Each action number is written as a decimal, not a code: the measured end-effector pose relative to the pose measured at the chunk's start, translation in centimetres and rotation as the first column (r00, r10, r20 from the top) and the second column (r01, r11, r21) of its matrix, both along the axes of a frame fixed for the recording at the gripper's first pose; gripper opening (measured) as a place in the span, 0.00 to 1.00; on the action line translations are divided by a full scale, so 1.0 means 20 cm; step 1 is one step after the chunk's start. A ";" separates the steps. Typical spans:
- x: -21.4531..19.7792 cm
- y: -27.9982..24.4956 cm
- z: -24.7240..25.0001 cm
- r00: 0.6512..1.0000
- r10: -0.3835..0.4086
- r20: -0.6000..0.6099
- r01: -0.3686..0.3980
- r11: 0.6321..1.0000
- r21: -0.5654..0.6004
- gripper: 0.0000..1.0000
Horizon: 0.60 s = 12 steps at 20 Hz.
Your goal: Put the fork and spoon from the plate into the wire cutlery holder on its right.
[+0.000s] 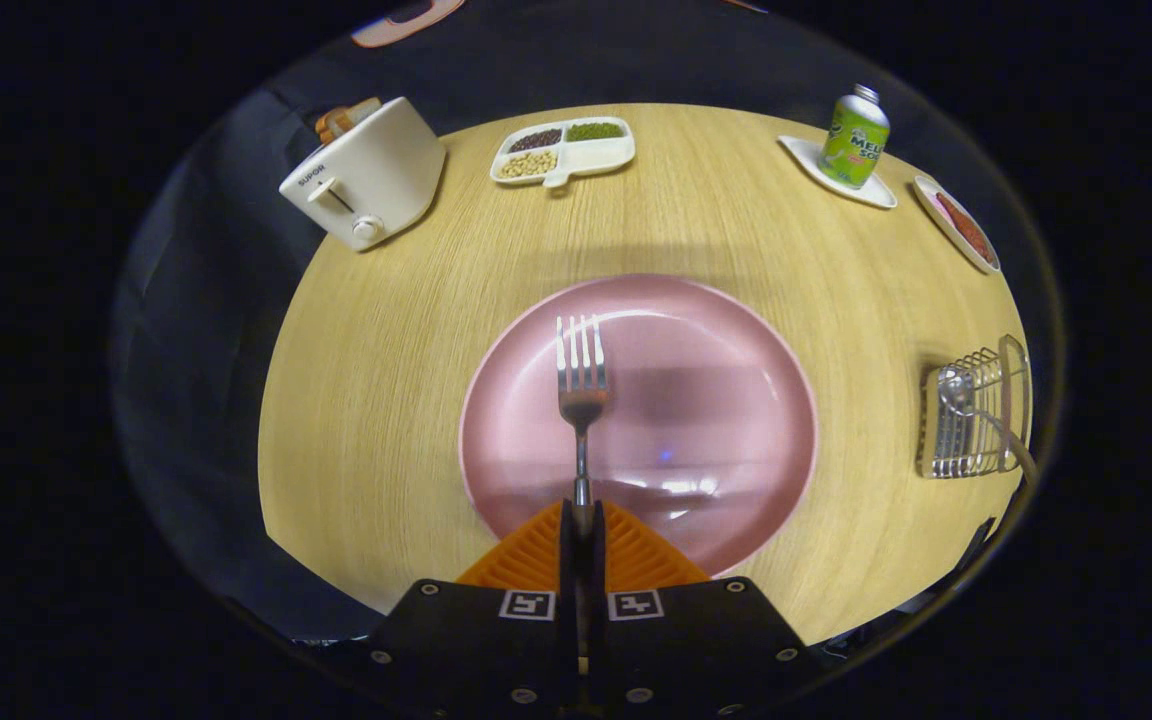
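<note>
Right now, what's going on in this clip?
The tool is shut on the handle of a fork, which points straight ahead over the pink plate on the wooden table. The wire cutlery holder stands to the plate's right with a spoon already in it, so the fork is the piece left to move. A toaster, a divided snack tray and a green can sit beyond.

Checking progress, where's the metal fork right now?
The metal fork is gripped by its handle between the shut jaws, tines pointing ahead over the round pink plate.
</note>
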<state>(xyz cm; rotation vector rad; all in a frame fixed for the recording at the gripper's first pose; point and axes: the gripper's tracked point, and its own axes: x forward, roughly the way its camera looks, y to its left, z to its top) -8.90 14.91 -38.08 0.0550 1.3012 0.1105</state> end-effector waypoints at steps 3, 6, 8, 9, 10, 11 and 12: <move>0.06 -0.21 0.10 0.997 -0.033 0.071 0.036 0.998 -0.044 0.05; 0.01 -0.40 0.21 0.991 -0.076 0.111 0.082 0.995 -0.048 0.05; -0.01 -0.54 0.25 0.984 -0.108 0.139 0.117 0.991 -0.063 0.05; -0.02 -0.61 0.27 0.981 -0.126 0.146 0.137 0.988 -0.071 0.05; -0.04 -0.66 0.29 0.978 -0.144 0.151 0.156 0.985 -0.072 0.05; -0.05 -0.72 0.30 0.975 -0.162 0.151 0.174 0.982 -0.072 0.05; -0.07 -0.78 0.31 0.973 -0.174 0.149 0.187 0.979 -0.076 0.05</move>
